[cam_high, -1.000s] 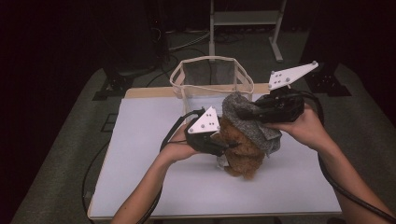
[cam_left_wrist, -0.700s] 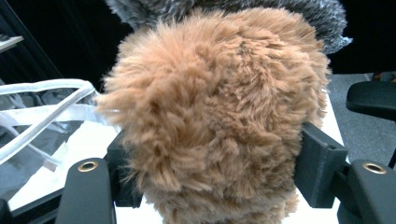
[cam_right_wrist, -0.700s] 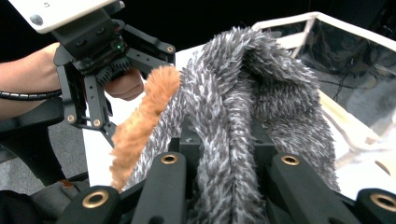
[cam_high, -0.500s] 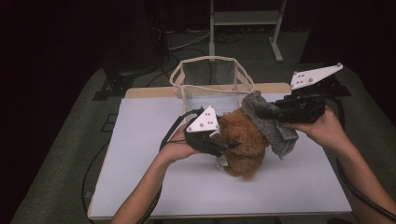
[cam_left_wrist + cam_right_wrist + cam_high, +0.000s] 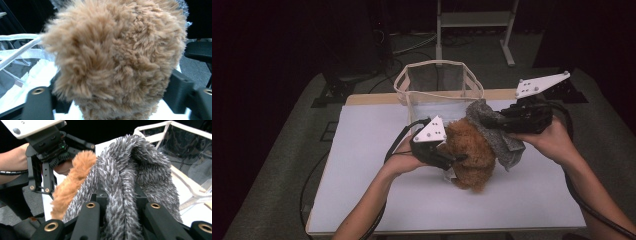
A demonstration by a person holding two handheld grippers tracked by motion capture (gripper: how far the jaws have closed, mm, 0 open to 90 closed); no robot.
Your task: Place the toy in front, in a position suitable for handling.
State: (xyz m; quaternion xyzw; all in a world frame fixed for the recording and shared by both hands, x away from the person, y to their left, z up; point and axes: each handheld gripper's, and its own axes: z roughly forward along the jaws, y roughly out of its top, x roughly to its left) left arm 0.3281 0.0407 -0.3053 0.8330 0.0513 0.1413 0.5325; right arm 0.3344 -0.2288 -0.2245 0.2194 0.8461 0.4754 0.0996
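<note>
partly hidden behind grey fabric (image 5: pixel 494 131): brown plush toy (image 5: pixel 469 150)

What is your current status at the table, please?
Right hand-held gripper shut on grey garment. Left hand-held gripper, jaws just opening, around brown plush toy. Mesh basket behind, nothing blocking.

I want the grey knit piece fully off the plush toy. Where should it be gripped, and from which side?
Grip the grey knit piece at its bunched upper fold, coming from the table's right, where the right gripper already pinches it. That fold stands clear of the brown plush toy; its loose end drapes beside the toy, so pulling rightward should free it.
</note>
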